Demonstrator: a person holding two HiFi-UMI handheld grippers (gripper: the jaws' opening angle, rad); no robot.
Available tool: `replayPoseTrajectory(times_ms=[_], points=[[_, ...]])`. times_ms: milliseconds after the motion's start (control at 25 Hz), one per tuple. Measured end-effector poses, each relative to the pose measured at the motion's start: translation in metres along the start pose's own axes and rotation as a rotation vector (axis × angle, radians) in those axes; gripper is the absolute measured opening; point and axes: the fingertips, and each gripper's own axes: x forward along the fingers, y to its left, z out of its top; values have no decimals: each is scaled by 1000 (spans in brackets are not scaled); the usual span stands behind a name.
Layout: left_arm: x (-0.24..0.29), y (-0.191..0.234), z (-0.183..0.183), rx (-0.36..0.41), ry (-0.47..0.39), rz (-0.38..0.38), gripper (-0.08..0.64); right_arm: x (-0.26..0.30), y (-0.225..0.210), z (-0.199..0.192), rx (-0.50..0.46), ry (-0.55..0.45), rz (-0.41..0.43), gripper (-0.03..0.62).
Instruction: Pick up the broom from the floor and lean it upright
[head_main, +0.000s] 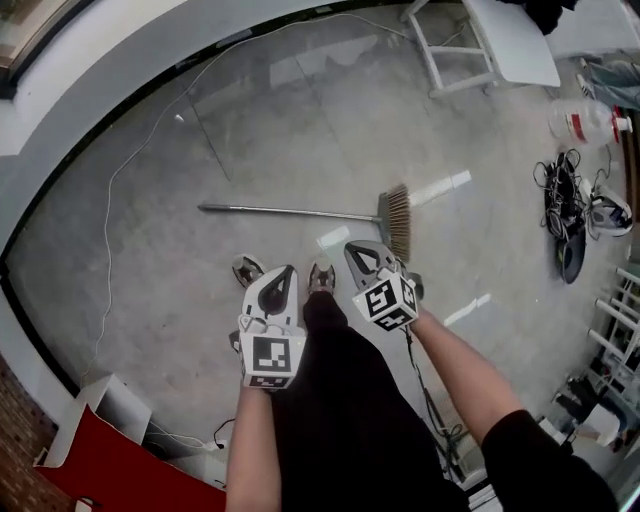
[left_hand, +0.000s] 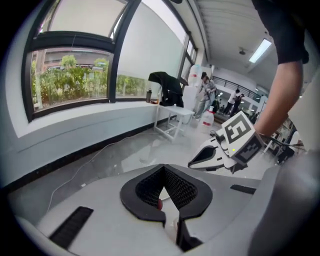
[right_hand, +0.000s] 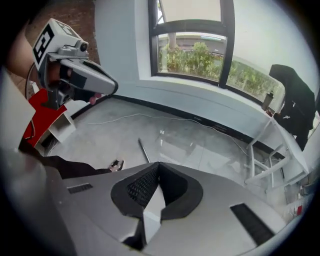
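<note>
The grey concrete floor (head_main: 300, 130) fills the head view, and the broom (head_main: 290, 211) lies flat across its middle, with the handle toward the left and the bristles (head_main: 397, 222) right of centre. Just below it in the frame, the left gripper (head_main: 284, 275) and right gripper (head_main: 360, 252) sit side by side, each with its jaws closed together and holding nothing.

No legible txt; bottle label (head_main: 578, 125) too small (red blur).

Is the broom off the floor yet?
No, the broom lies flat on the floor, its handle pointing left in the head view.
</note>
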Motion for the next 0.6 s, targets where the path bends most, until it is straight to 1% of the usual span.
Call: replayPoseTrajectory(times_ms=[80,160,240,320,400,520,600], points=[[15,11,-27,-9,23,-2,6,35,2,-9,-31,33,14,8],[29,21,-52,-35,38,2,6,69,7,-24,-66,78,31,8],[43,31,-71,-45,55,10,6,99,12,-39,-91,106,50,8],[56,40,-81,-18,58,8,6,129,13,-55,-126,124,62,8],[71,48,-87,16,51,-12,6,159,10,-74,-157,150,64,8],[83,58,-99,32,52,-29,6,197,10,-101,-169,191,71,8],[92,67,-105,36,49,-29,6,222,6,-113,-220,211,62,8]])
